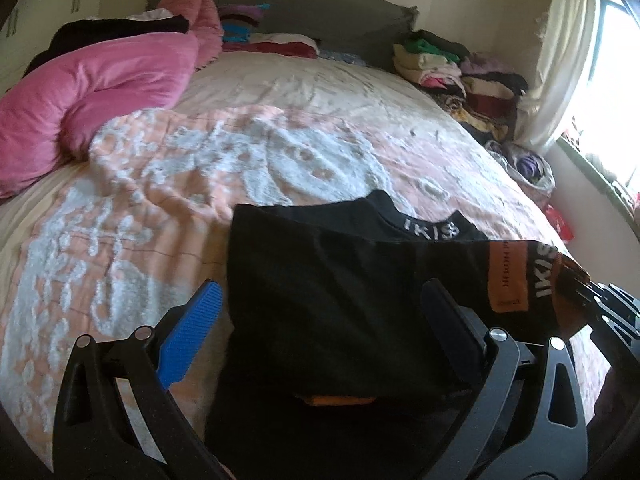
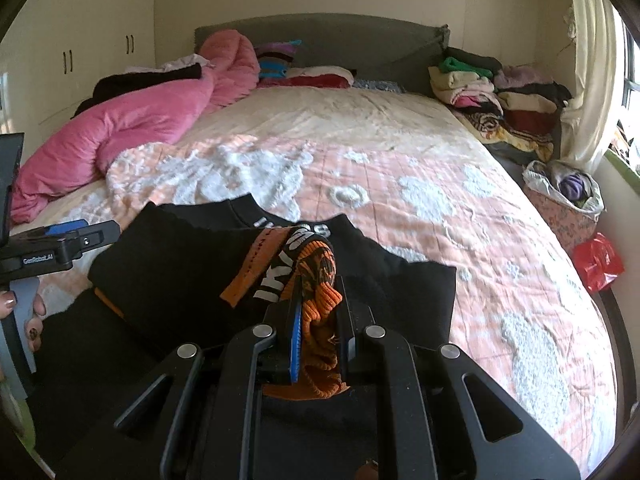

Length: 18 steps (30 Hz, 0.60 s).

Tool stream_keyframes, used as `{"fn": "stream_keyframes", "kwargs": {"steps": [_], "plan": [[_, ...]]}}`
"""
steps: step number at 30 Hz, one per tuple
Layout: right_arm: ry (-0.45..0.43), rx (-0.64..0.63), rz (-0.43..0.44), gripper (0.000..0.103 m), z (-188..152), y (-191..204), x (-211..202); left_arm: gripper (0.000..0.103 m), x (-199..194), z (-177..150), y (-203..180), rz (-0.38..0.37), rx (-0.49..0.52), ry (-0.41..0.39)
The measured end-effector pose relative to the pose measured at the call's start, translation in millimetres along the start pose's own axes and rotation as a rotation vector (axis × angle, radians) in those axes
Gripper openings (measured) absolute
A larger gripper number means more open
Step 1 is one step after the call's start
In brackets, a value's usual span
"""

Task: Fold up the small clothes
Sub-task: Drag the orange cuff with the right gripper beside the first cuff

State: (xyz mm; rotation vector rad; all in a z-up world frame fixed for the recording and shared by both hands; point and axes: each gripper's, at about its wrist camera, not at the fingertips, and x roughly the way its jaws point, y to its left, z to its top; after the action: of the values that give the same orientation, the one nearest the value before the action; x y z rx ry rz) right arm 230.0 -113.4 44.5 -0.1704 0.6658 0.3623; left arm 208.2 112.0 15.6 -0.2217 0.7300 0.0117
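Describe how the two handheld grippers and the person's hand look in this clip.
Both grippers are matte black linkage frames with round silver pivot pins. The left gripper has ribbed blue pads; the right gripper shows a blue pad edge too. In the right wrist view, the left unit's body reads "GenRobot.AI". The person's hand has dark patterned nail polish.

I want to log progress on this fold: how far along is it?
Done: nothing finished on this piece; folded clothes stacks sit by the headboard. In hand: the right gripper is shut on the orange ribbed cuff of the black sweatshirt with white lettering, carrying it over the body; the left gripper hangs open above it. Left: lay that part down and fold the rest.
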Motion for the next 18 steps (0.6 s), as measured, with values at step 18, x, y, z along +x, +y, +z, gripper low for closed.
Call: {"fn": "stream_keyframes", "kwargs": {"steps": [18], "plan": [[0.048,0.022,-0.048,0.014,-18,-7,14,0.071,21,-13,-17,-0.070,0.031,0.095]]}}
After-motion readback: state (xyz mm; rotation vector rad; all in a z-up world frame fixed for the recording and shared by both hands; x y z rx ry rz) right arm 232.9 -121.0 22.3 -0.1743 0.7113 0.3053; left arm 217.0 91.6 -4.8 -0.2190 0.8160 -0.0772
